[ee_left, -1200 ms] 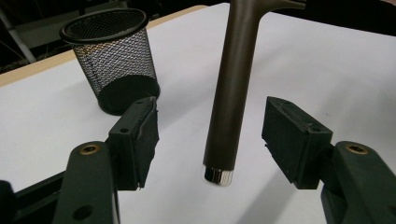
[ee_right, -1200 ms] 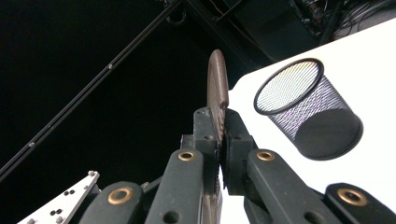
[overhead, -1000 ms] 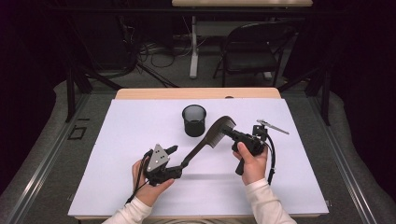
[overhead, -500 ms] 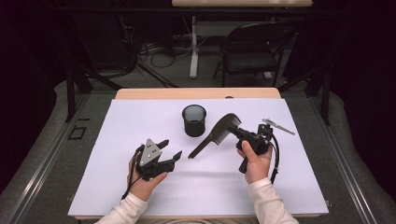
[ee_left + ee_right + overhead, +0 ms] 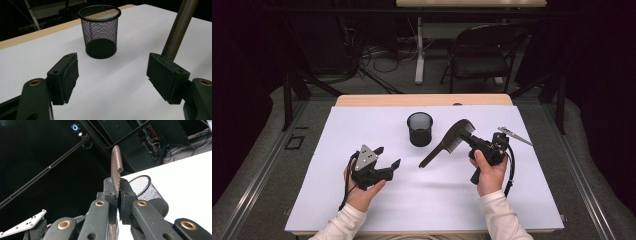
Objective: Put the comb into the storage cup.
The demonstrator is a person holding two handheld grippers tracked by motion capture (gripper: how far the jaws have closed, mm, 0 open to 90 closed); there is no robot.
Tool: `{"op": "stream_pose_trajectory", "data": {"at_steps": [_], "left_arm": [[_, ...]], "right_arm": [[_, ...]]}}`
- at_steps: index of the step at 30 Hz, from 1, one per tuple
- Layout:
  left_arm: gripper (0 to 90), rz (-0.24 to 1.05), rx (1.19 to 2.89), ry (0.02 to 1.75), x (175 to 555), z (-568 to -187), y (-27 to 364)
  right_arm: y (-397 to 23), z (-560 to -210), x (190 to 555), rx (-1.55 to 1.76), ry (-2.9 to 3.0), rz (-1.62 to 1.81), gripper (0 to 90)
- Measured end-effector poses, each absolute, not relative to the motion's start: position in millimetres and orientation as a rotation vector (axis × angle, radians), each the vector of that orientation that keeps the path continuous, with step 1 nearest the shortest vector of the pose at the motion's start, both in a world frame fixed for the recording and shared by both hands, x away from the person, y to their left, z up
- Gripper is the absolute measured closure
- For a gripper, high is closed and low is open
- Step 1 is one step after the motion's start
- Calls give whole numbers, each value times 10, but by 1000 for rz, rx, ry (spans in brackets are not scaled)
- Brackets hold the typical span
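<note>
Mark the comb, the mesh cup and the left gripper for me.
comb (image 5: 452, 141), high view, on the toothed head.
mesh cup (image 5: 100, 32), left gripper view, on the mesh side wall.
left gripper (image 5: 387, 158), high view, midway between its open jaws' tips.

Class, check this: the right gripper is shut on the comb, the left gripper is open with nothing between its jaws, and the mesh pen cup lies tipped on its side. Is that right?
One thing is wrong: the mesh pen cup stands upright on the table, as the left gripper view shows. The rest holds: the right gripper is shut on the comb, and the left gripper is open with nothing between its jaws.
</note>
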State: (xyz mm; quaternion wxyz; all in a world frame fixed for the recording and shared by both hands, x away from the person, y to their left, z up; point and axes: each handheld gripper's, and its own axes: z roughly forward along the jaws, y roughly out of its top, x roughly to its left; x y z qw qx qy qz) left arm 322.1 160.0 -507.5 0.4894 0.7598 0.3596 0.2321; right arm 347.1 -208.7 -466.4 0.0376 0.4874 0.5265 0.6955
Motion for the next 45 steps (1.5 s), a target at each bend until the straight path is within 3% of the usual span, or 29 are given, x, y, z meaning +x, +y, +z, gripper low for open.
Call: {"op": "stream_pose_trajectory", "data": {"at_steps": [23,45], "left_arm": [[167,559,1816,917,3240,-5057,1671],[160,563,1803,933,3250,-5034,1742]], "right_arm": [[-2070,-4635,3461,1450,1633,2051,874],[-1886,-4469,3695,1405,1661,1954,874]]}}
